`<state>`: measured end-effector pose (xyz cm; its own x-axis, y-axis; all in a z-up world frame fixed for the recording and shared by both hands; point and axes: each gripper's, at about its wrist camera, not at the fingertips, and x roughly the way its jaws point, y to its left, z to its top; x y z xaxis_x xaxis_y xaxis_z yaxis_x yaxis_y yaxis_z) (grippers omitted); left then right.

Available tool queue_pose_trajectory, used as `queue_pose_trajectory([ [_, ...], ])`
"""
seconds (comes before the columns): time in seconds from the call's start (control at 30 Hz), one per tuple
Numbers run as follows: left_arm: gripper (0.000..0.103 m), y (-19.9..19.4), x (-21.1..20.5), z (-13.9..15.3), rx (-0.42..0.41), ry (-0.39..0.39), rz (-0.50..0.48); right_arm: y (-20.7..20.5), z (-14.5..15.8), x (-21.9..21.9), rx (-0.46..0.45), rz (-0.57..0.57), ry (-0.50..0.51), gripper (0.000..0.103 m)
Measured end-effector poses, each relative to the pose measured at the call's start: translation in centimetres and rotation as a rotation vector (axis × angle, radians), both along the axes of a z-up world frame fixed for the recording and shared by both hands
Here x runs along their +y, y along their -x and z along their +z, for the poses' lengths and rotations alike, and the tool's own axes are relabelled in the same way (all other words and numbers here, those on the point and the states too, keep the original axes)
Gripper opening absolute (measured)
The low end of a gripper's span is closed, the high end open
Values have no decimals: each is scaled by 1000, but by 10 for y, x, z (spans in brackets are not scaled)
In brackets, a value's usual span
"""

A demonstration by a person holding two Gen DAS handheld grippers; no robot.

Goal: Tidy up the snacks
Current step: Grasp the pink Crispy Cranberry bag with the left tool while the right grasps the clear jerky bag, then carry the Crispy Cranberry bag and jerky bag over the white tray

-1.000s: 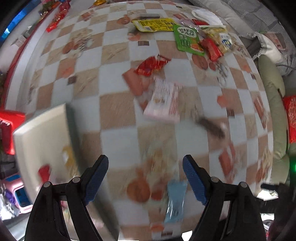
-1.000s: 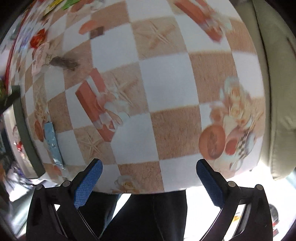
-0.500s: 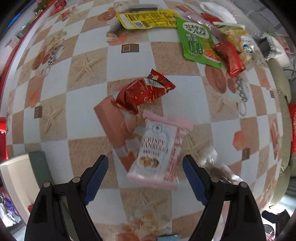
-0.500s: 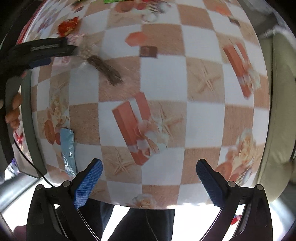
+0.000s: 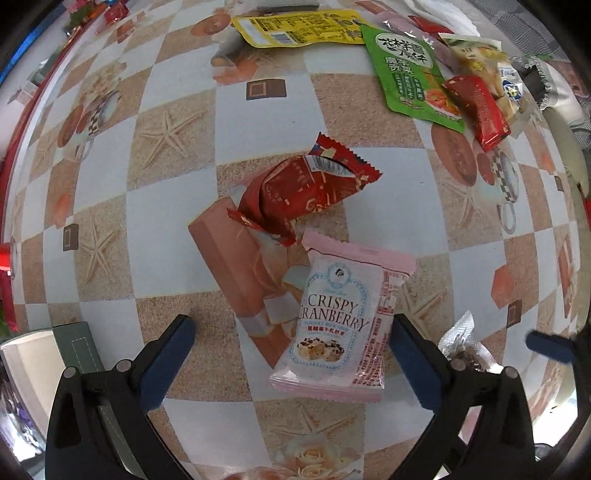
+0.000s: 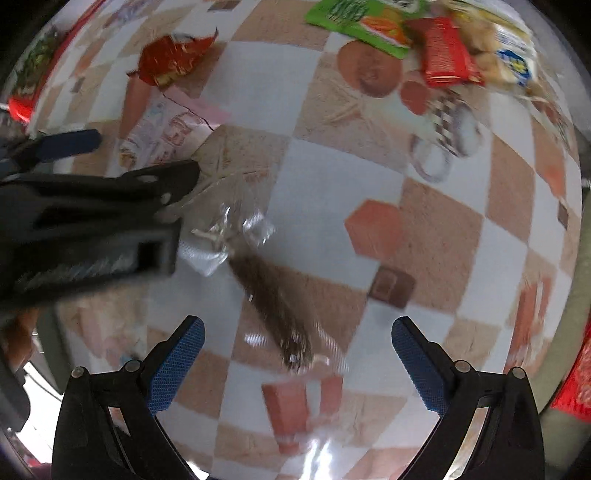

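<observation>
A pink "Crispy Cranberry" packet (image 5: pixel 340 325) lies flat on the checkered tablecloth (image 5: pixel 166 221). My left gripper (image 5: pixel 290 362) points down over it, jaws opening wide on either side, pads not pressing it. A crumpled red wrapper (image 5: pixel 306 188) lies just beyond. My right gripper (image 6: pixel 297 365) is open above a dark snack in a clear wrapper (image 6: pixel 269 295), which lies between its jaws and close to the left gripper's fingers (image 6: pixel 70 142). That clear wrapper (image 5: pixel 463 347) also shows beside the left gripper's right finger.
A heap of snacks sits at the far right: a yellow packet (image 5: pixel 295 29), a green one (image 5: pixel 406 74) and a red one (image 5: pixel 476 110). A pale box (image 5: pixel 22 369) stands at the table's lower left. A cushion (image 6: pixel 576 332) borders the right edge.
The left gripper came down from beside the pale box to over the pink packet, and its jaws widened. The right gripper swung across the table and rolled, ending over the clear-wrapped dark snack.
</observation>
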<state>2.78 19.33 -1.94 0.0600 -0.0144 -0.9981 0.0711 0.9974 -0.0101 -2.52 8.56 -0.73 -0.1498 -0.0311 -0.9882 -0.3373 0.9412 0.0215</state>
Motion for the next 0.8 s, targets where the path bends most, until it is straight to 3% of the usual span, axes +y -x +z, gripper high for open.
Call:
queue_pose_trajectory([
  [0.37, 102, -2, -16, 5, 4, 2, 5, 12, -4, -15, 25, 40, 24, 103],
  [0.47, 88, 0, -28, 11, -13, 4, -47, 23, 3, -20, -8, 62, 22, 84],
  [0.53, 72, 3, -36, 17, -22, 6, -88, 32, 11, -20, -31, 78, 14, 48],
  [0.57, 54, 4, -40, 20, -28, 5, -106, 33, 15, -21, -35, 76, 12, 42],
  [0.6, 41, 5, -42, 22, -30, 7, -115, 34, 16, -23, -31, 66, 7, 42],
  [0.8, 41, 28, -32, 30, 2, 90, -38, 51, 29, -59, -3, -66, -93, 40],
])
